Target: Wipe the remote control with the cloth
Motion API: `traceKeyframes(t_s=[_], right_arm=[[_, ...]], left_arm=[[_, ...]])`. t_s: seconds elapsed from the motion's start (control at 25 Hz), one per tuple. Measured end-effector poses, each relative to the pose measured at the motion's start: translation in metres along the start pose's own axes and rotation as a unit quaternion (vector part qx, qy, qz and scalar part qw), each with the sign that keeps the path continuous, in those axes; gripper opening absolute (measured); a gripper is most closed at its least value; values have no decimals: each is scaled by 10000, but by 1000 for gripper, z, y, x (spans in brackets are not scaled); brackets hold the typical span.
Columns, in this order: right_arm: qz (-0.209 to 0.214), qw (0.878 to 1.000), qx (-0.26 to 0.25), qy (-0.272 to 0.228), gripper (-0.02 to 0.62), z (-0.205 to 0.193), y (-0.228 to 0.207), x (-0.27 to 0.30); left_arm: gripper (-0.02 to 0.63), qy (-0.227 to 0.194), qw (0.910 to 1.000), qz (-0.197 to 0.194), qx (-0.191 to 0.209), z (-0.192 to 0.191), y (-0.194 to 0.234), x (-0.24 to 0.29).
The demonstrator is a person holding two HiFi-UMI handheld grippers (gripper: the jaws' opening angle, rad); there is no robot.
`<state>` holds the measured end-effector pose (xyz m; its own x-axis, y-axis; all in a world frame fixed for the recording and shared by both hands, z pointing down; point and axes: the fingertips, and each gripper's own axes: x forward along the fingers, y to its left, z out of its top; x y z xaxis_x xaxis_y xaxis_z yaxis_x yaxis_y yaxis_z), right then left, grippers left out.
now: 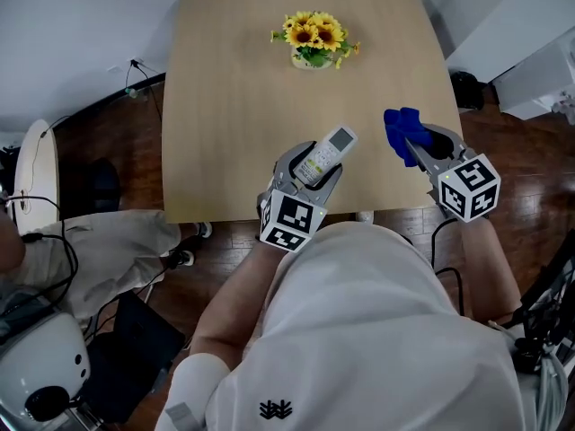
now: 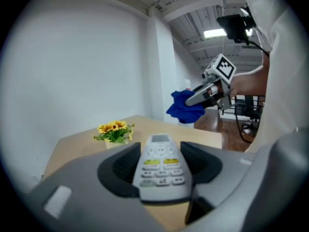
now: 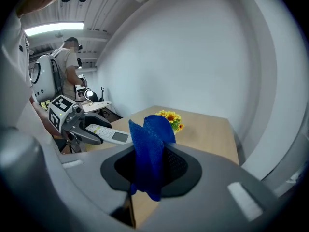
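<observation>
Lower centre, the left tongs [image 1: 319,167] clamp the remote control [image 1: 330,147] by its button end: rigid, light, probably slick plastic, best held by its sides. Centre right, the right tongs [image 1: 420,147] pinch the soft, limp cloth [image 1: 402,130].

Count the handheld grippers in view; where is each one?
2. The left gripper is over the near edge of the table, shut on the remote control. The right gripper is to its right, shut on the blue cloth. None appear hidden.
</observation>
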<state>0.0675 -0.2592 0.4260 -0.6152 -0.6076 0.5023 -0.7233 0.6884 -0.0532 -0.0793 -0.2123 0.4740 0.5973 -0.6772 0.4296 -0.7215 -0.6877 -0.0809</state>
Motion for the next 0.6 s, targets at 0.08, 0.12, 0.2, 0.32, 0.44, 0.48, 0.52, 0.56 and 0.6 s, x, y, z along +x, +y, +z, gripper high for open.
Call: traceKeyframes(t_s=[0.08, 0.12, 0.2, 0.32, 0.44, 0.48, 0.52, 0.56, 0.6], right_arm=[[-23, 9999, 105, 103, 88, -13, -9, -1], [-18, 9997, 160, 157, 89, -19, -13, -2], [12, 9993, 266, 260, 88, -30, -19, -3], [71, 9985, 359, 398, 89, -46, -26, -8], [94, 9977, 403, 536, 88, -58, -39, -11], [102, 9973, 421, 585, 88, -62, -45, -9], [113, 9969, 438, 637, 89, -65, -53, -6], [128, 9965, 450, 691, 88, -68, -61, -2], [143, 9961, 454, 740, 88, -71, -68, 1]], left_arm=[[273, 90, 9996, 221, -167, -11, 8, 9], [273, 142, 9989, 348, -282, -17, 12, 15], [274, 248, 9962, 594, -585, -30, 19, 24], [273, 384, 9888, 898, -1130, -51, 25, 35], [275, 583, 9790, 1063, -1641, -71, 27, 48], [274, 665, 9754, 1115, -1782, -79, 30, 54], [275, 746, 9720, 1179, -1892, -88, 35, 62], [275, 820, 9686, 1249, -1987, -98, 41, 70], [275, 889, 9652, 1323, -2072, -106, 45, 77]])
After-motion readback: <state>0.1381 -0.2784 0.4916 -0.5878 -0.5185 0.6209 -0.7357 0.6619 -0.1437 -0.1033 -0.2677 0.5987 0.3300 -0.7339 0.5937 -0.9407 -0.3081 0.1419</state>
